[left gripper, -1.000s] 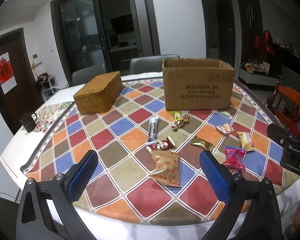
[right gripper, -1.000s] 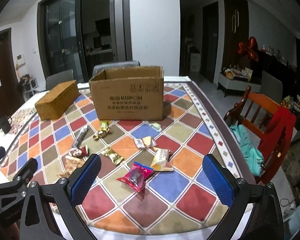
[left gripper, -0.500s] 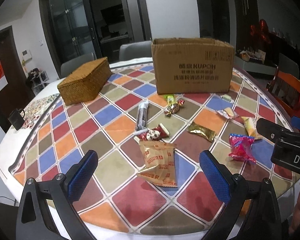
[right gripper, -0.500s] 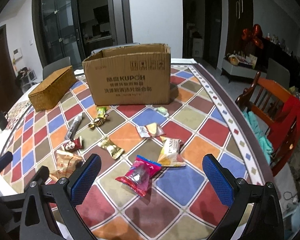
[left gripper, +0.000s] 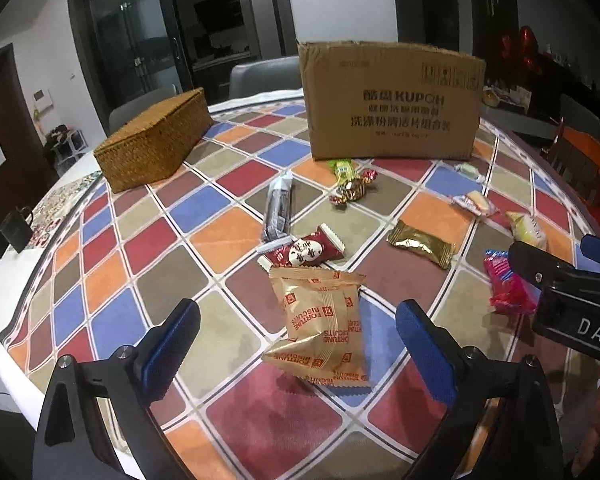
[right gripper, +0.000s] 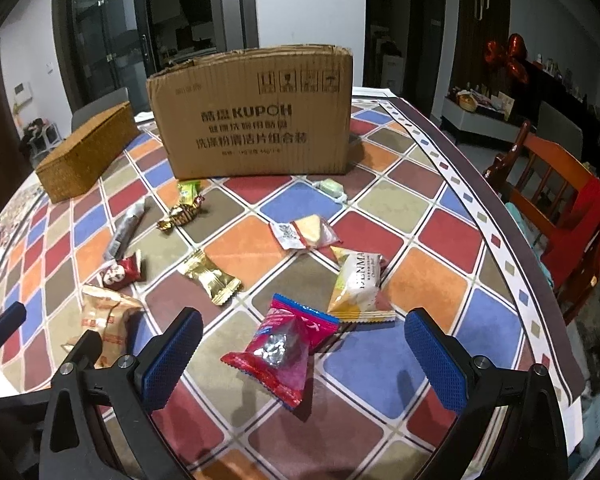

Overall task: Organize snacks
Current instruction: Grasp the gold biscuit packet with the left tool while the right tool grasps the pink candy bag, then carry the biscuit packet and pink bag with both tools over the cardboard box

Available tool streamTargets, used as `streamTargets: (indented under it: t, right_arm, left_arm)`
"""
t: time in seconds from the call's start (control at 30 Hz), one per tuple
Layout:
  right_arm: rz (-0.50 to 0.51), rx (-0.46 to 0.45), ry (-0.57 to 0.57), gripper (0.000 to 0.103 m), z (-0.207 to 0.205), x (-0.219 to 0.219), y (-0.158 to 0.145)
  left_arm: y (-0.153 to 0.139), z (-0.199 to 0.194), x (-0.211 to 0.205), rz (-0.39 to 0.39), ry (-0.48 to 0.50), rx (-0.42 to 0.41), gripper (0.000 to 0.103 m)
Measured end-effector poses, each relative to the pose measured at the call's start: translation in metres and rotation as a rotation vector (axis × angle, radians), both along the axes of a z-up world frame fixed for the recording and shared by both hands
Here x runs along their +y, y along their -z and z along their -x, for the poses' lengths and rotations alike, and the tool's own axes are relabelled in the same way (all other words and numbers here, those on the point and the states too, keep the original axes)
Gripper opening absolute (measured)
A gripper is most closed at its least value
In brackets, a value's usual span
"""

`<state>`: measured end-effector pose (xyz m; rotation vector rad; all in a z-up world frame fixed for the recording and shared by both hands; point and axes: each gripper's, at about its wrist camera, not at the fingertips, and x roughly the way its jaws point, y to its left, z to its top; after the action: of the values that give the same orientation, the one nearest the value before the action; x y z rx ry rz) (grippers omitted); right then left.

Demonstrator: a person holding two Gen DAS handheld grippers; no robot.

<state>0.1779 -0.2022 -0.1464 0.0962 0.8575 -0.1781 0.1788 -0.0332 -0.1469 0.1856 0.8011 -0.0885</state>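
Note:
Wrapped snacks lie scattered on a table under a chequered cloth [left gripper: 140, 248]. My left gripper [left gripper: 296, 328] hovers low over a tan fortune biscuit packet [left gripper: 320, 328], which shows between its blue pads; the jaws are closing but stand wide and do not touch it. My right gripper [right gripper: 304, 332] is open above a pink packet [right gripper: 284, 348], also untouched. An open cardboard box [left gripper: 392, 108] stands behind the snacks. Beyond the tan packet lie a red candy [left gripper: 304, 252], a grey bar [left gripper: 278, 208] and a gold packet [left gripper: 420, 244]. A yellow-white packet [right gripper: 356, 284] sits just past the pink one.
A lidded wicker box [left gripper: 156, 144] stands at the back left of the table. A dark mug [left gripper: 16, 232] sits near the left edge. A wooden chair [right gripper: 548, 184] with red cloth on it stands off the table's right side. More small sweets [right gripper: 182, 212] lie before the cardboard box.
Both grippers have come down and forward toward the table. The tan packet now sits between the left fingers and the pink packet between the right fingers. Nothing has been taken hold of.

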Motion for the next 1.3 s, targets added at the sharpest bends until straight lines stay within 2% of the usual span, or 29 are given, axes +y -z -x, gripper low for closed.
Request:
streamTargets:
  t: [0.33,0.5,0.57,0.73,0.97,1.3]
  right_arm:
    - [0.002,0.072,-0.013,0.092,-0.015,0.004,0.024]
    - [0.007,0.1,-0.021,0.085,-0.021,0.006,0.033]
    - [-0.002,0.115,-0.023,0.078,-0.022,0.005,0.037]
    - [-0.039,0.138,-0.024,0.048,-0.025,0.002,0.044]
    - [-0.041,0.105,-0.036,0.042,-0.021,0.001,0.037]
    - [-0.042,0.058,-0.057,0.042,-0.018,0.001,0.019]
  left_arm:
    - [0.025,-0.019,0.0,0.014,0.012,0.078,0.074]
    - [0.031,-0.02,0.0,0.008,0.01,0.092,0.067]
    - [0.033,-0.021,0.0,0.009,0.013,0.104,0.061]
    - [0.033,-0.021,0.0,0.022,0.023,0.102,0.056]
    - [0.025,-0.016,-0.002,0.034,0.044,0.075,0.054]
    - [0.005,-0.008,-0.001,0.027,0.036,0.029,0.053]
